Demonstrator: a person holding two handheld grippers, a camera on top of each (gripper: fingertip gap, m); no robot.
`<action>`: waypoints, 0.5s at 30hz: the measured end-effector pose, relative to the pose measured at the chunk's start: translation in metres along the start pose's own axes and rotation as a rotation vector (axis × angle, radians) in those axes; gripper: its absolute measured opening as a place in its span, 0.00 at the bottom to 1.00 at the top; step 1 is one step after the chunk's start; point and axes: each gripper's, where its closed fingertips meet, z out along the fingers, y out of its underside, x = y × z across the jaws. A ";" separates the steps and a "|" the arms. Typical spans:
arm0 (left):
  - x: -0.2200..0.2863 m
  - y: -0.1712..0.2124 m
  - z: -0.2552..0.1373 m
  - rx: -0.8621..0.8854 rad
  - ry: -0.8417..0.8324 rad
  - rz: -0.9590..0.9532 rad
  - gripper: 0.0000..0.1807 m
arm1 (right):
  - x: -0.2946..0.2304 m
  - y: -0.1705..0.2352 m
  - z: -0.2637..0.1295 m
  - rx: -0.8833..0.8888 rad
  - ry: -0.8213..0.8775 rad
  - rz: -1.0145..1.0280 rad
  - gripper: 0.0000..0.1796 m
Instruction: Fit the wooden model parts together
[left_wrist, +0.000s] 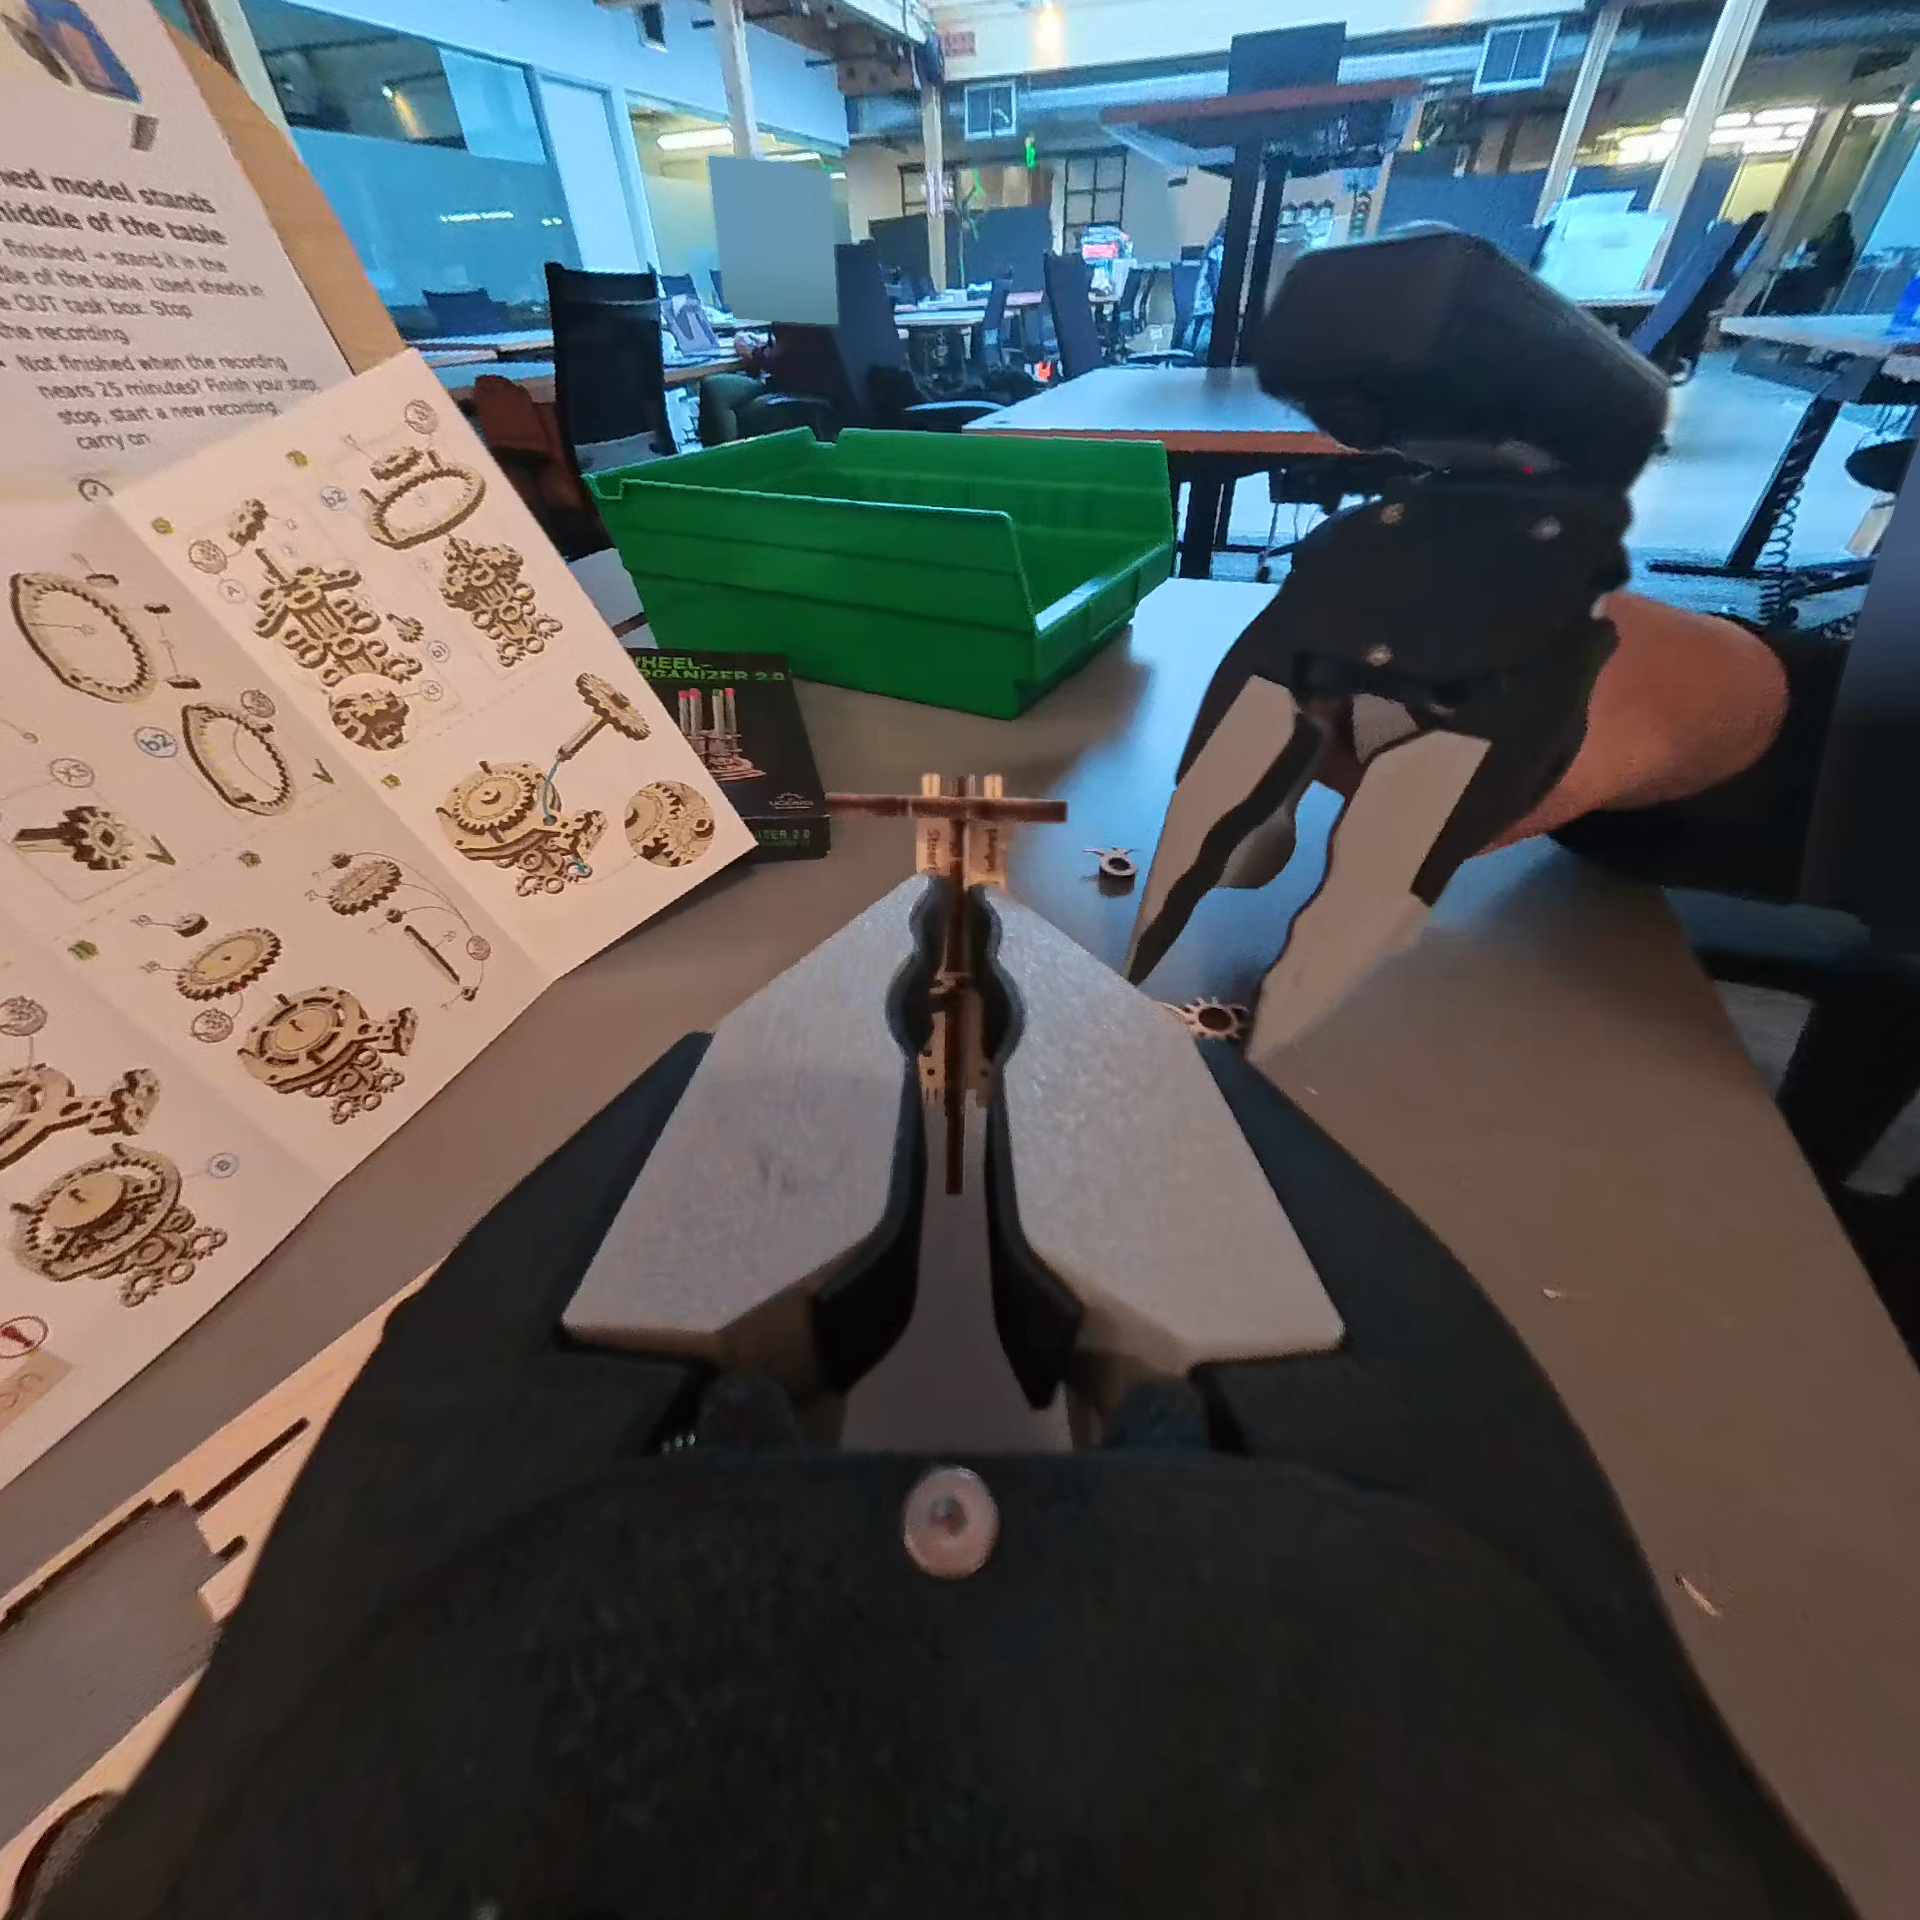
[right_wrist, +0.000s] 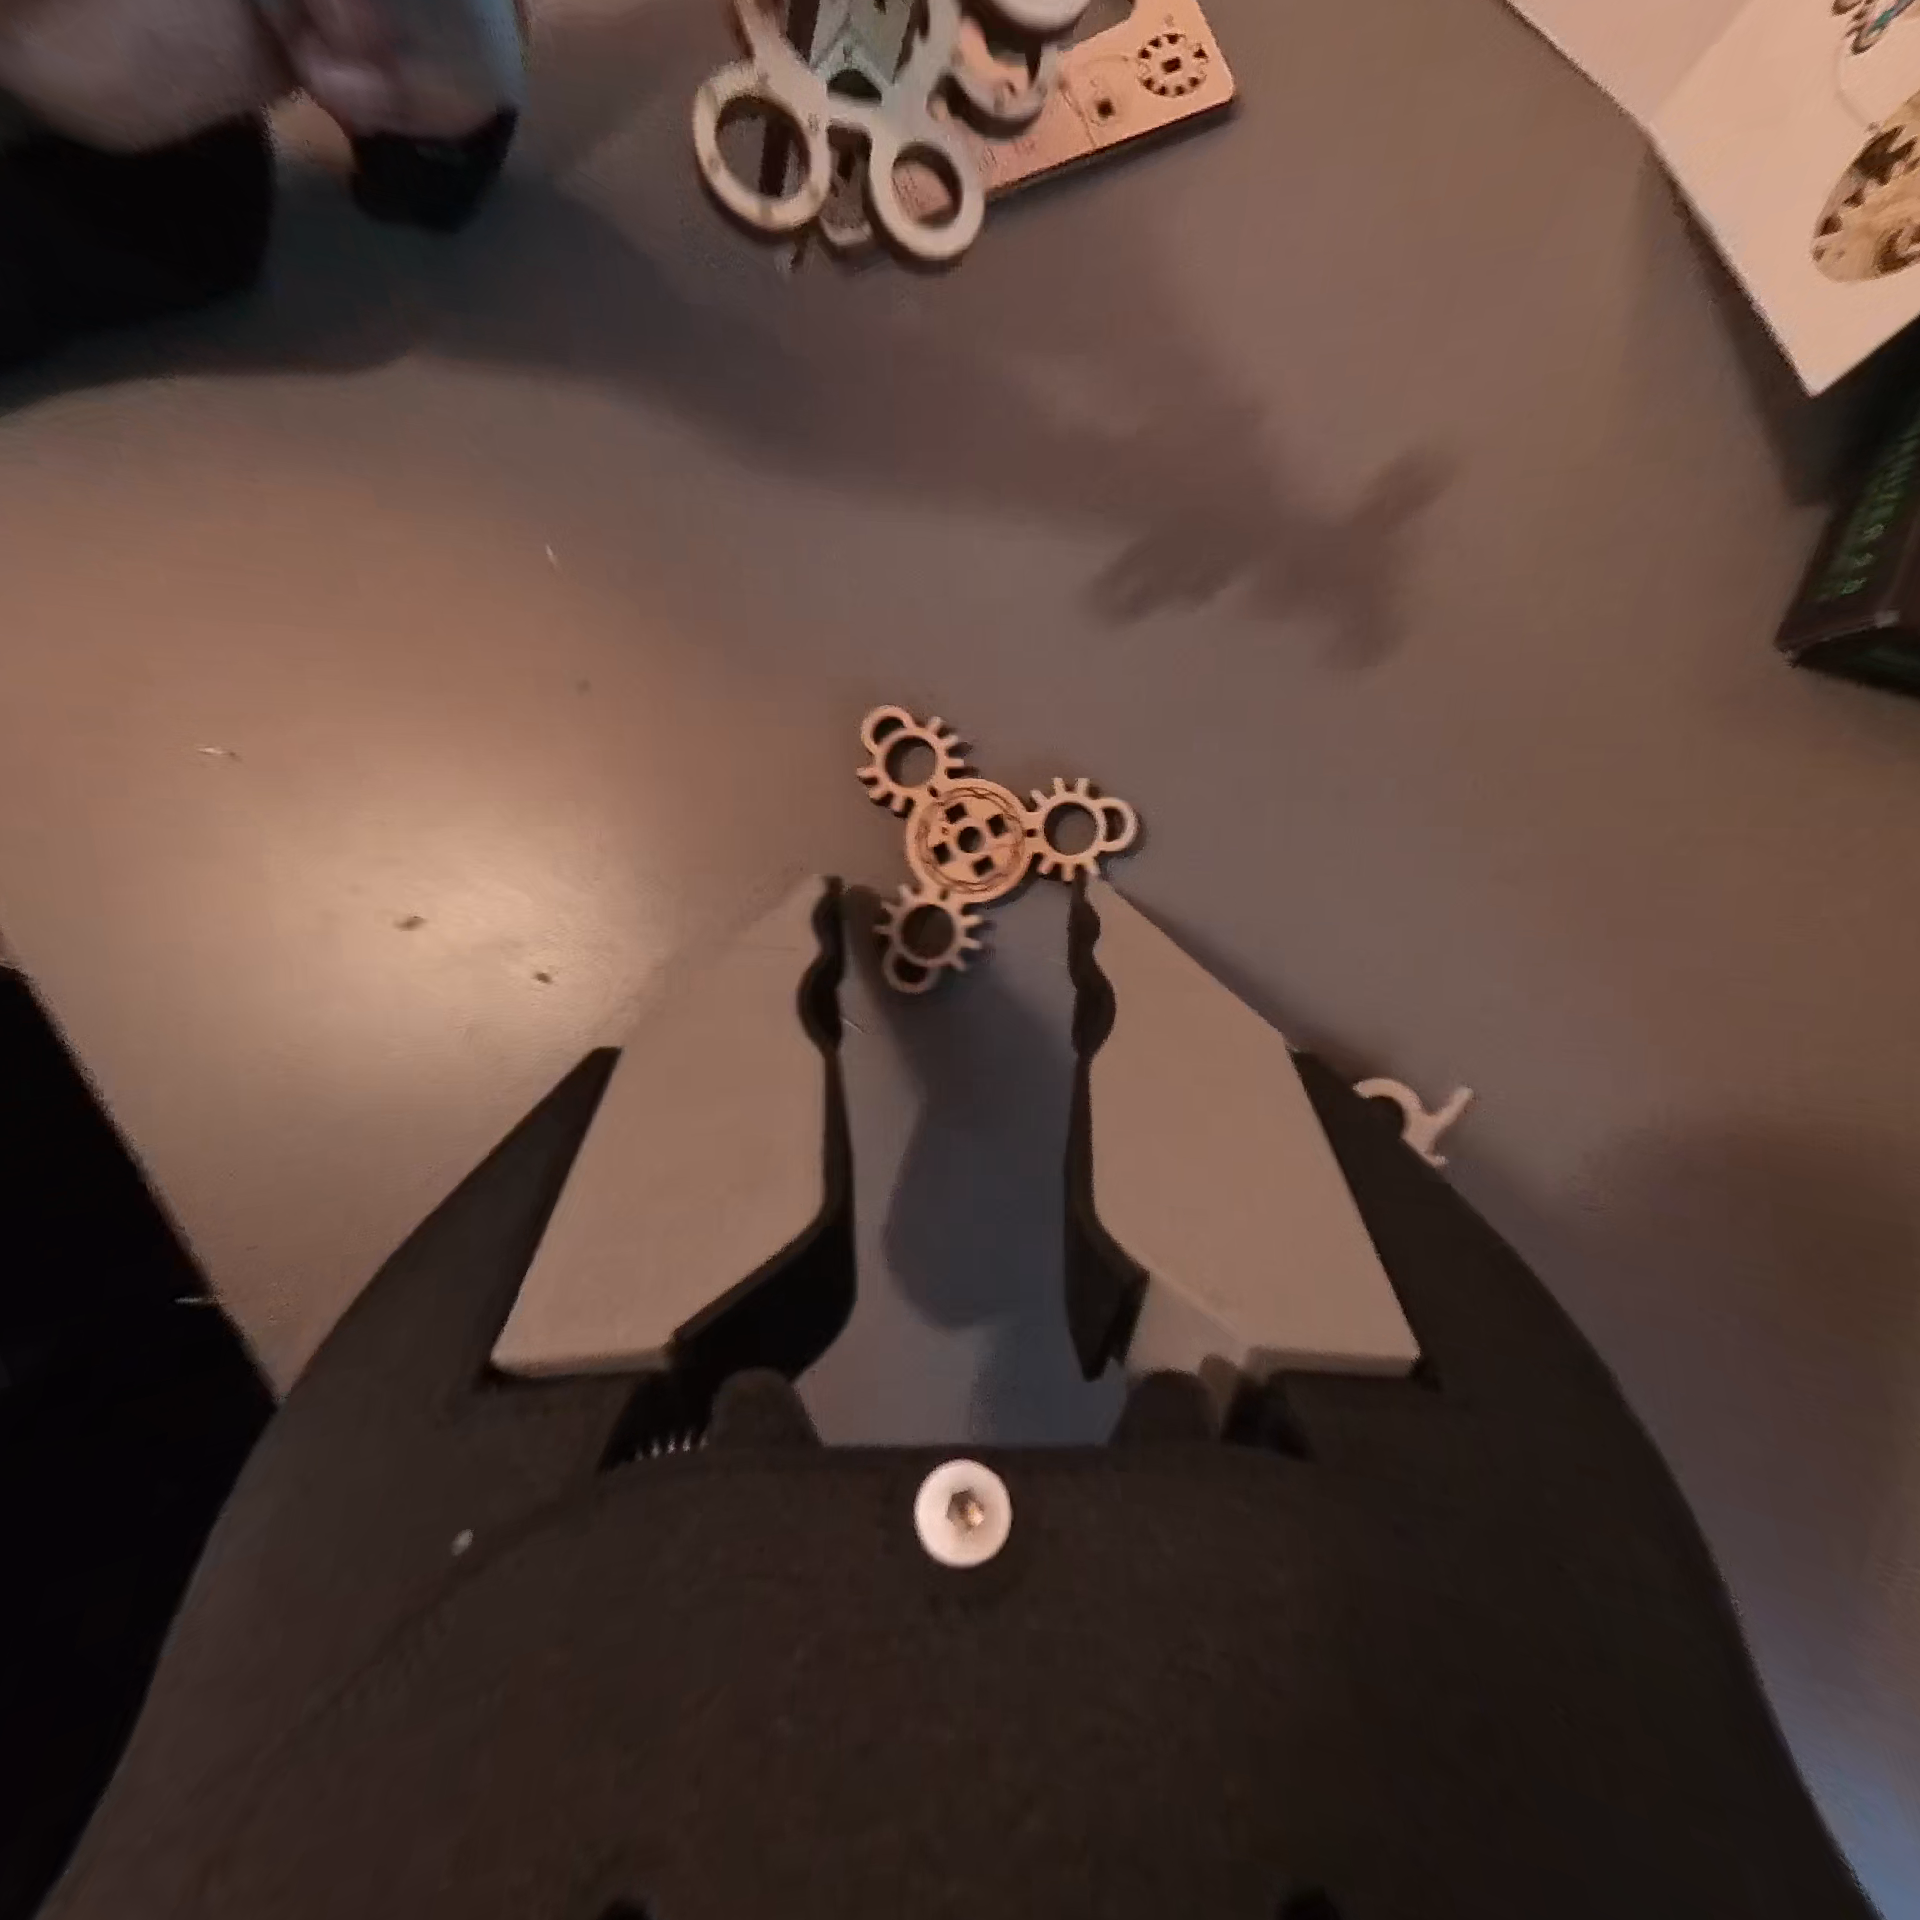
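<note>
The left gripper (left_wrist: 956, 894) is clamped on a slim wooden axle piece (left_wrist: 954, 831) with a crossbar, held above the grey surface (left_wrist: 1507, 1195). The right gripper (right_wrist: 951, 899) is spread wide, pointing down over a three-lobed wooden gear part (right_wrist: 971, 831) lying flat, perhaps touching one fingertip. Farther off sits a green bin (left_wrist: 894, 561).

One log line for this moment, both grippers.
left gripper: shut on wooden shaft piece | right gripper: open, over three-lobed gear piece on table
</note>
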 end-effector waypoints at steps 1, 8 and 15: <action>-0.001 0.000 0.000 0.004 -0.004 -0.005 0.00 | 0.002 0.002 -0.001 -0.016 0.022 -0.058 0.17; 0.000 -0.002 -0.001 0.000 -0.002 -0.002 0.00 | 0.017 0.003 -0.020 -0.047 0.046 -0.146 0.13; 0.001 -0.004 -0.002 0.003 0.004 0.004 0.00 | 0.020 -0.009 -0.019 -0.078 -0.023 -0.233 0.09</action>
